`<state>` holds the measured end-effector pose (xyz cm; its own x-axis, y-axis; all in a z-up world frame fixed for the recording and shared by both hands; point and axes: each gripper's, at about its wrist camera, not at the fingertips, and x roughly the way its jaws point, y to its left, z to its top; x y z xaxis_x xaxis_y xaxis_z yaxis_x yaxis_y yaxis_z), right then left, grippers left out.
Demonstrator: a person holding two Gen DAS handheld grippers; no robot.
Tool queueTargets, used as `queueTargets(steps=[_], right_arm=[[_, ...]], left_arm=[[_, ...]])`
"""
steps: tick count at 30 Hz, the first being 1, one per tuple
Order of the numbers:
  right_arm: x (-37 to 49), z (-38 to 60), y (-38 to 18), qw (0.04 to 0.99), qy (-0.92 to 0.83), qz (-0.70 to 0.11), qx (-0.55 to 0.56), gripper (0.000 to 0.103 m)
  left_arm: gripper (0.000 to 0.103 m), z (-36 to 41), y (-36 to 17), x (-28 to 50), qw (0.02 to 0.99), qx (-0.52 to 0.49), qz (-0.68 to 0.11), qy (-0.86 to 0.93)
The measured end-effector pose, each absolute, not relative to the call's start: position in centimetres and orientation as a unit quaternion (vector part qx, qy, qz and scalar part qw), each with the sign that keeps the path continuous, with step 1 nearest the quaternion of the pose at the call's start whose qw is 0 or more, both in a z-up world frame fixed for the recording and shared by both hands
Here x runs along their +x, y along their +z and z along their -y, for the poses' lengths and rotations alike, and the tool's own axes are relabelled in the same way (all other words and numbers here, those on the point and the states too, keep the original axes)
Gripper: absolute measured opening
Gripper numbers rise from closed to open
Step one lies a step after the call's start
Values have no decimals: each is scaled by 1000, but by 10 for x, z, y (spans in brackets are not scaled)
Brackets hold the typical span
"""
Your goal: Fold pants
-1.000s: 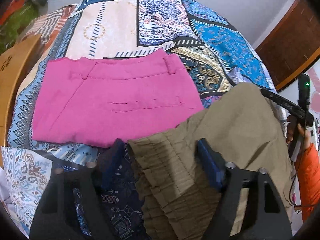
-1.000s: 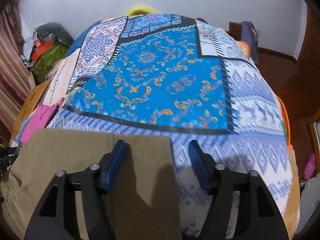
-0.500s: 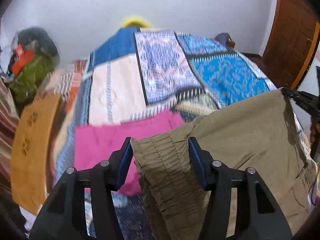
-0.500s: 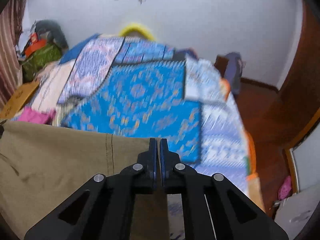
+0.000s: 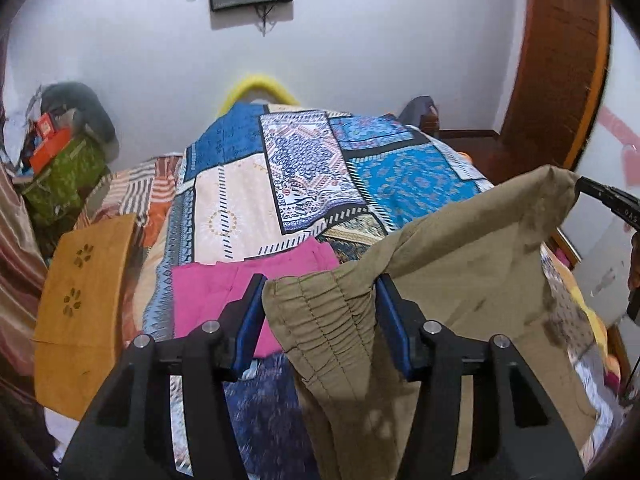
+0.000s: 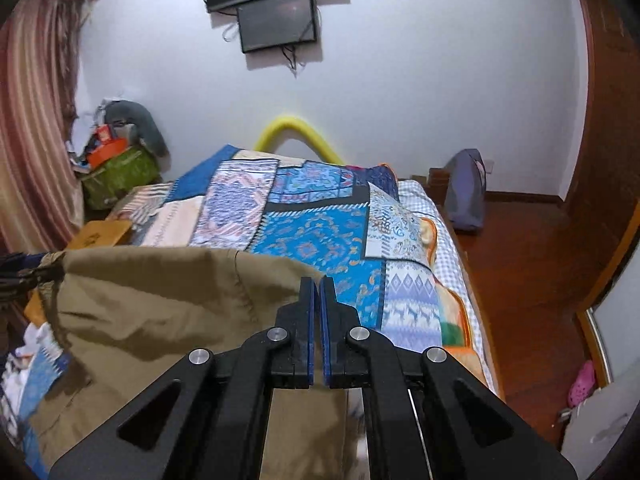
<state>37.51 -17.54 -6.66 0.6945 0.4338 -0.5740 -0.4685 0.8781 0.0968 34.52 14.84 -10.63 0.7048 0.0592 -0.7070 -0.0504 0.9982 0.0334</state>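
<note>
Khaki pants [image 5: 472, 264] lifted clear of the bed [image 5: 248, 184], slung between the two grippers. Left gripper [image 5: 320, 312]: jaws set around the bunched elastic waistband, blue pads against the gathered cloth on both sides, so pinching a thick wad rather than closed tight. Right gripper [image 6: 318, 312]: jaws pressed nearly together on the far corner of the cloth, a thin fold between the pads (the left view shows this corner held high at the right). Fabric sags between the grips and hangs down in front. Pink pants [image 5: 224, 292] lie flat on the patchwork quilt just beyond the left gripper, apparently already folded. Judgement: this is the lift-and-carry step, before any fold is made in the khaki pair. Next move calls for both grippers to travel together, keeping the top edge taut, and lower the cloth onto bare quilt beside the pink pair, hanging part landing first so it spreads flat. Risk: the waistband wad slipping.
</note>
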Motion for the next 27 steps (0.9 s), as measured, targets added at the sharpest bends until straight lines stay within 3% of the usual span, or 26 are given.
queueTargets(steps=[13, 27], right_arm=[[248, 223, -73, 909, 256, -328, -2, 2], [169, 244, -177, 870, 228, -437, 7, 2]], left_arm=[[54, -107, -114, 217, 919, 57, -389, 9], [54, -108, -202, 145, 884, 30, -467, 18]])
